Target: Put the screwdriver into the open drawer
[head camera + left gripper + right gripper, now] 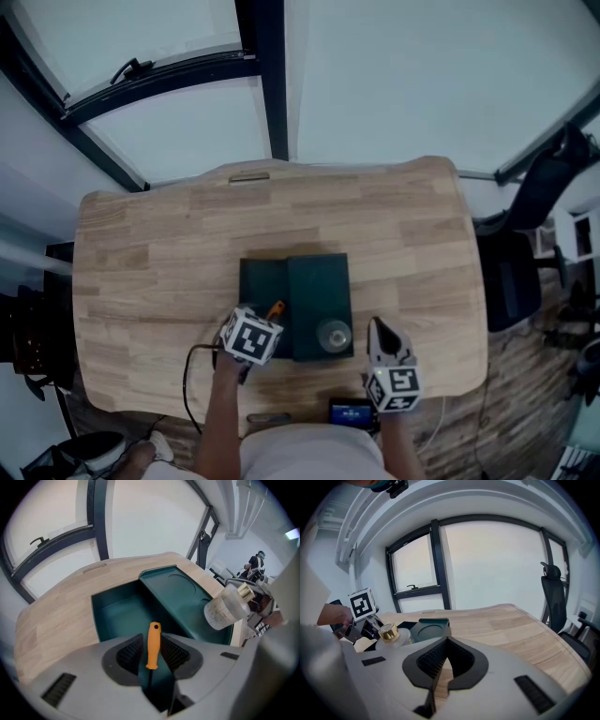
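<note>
Left gripper [153, 652] tight on screwdriver [153, 645], mere orange speck in head view

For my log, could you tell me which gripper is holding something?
The left gripper, shut on the orange-handled screwdriver; the right gripper is shut with nothing in it.

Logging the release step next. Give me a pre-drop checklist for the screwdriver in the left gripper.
1. Grip: ok. The left gripper has its jaws shut on the screwdriver, on its orange handle.
2. Drawer open: ok.
3. Screwdriver over the drawer: ok, near its front edge in the head view.
4. Height above the drawer floor: cannot tell.
5. Bottle: ok. It stands on the unit's top, apart from the screwdriver.
6. Right gripper: ok. It is shut, empty and off to the side.
</note>
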{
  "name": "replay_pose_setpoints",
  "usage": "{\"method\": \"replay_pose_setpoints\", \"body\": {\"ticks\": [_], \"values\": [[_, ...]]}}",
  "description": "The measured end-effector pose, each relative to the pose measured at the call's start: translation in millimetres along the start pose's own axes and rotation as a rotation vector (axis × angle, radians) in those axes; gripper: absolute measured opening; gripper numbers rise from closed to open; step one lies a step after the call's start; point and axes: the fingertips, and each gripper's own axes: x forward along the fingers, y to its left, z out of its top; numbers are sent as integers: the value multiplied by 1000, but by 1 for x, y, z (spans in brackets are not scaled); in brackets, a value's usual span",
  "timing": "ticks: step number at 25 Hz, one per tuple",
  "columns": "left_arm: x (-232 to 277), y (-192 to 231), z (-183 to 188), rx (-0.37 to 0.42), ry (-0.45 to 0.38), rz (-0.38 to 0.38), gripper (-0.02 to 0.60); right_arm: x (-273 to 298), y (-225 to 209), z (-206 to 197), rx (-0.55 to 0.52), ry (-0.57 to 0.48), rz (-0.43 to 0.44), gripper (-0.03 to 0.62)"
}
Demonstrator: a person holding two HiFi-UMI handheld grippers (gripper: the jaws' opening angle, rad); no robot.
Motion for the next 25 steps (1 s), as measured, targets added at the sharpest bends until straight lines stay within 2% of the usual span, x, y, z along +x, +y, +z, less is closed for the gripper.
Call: {"method": "replay_pose_setpoints", "body": {"ticks": [2, 6, 10, 15, 18, 22, 25], "values": [[-11, 5, 6, 5, -23, 23, 112, -3, 2, 1, -4, -9, 5, -3], [-25, 0, 10, -36, -79, 8, 108, -11, 5, 6, -15, -29, 13, -3], [-37, 0, 6, -45, -137, 43, 0, -19, 11, 11, -31, -45, 22, -3], [-48, -10, -1, -46, -195, 41, 0, -31, 19, 19, -51, -71, 32, -3], [-58, -16, 1, -12, -249, 59, 0, -40, 24, 26, -64, -93, 36, -3], [-76, -26, 7, 4, -358, 67, 0, -52, 30, 32, -79, -124, 42, -3], [-93, -29, 12, 6, -444, 101, 0, -61, 35, 36, -93, -145, 45, -3]]}}
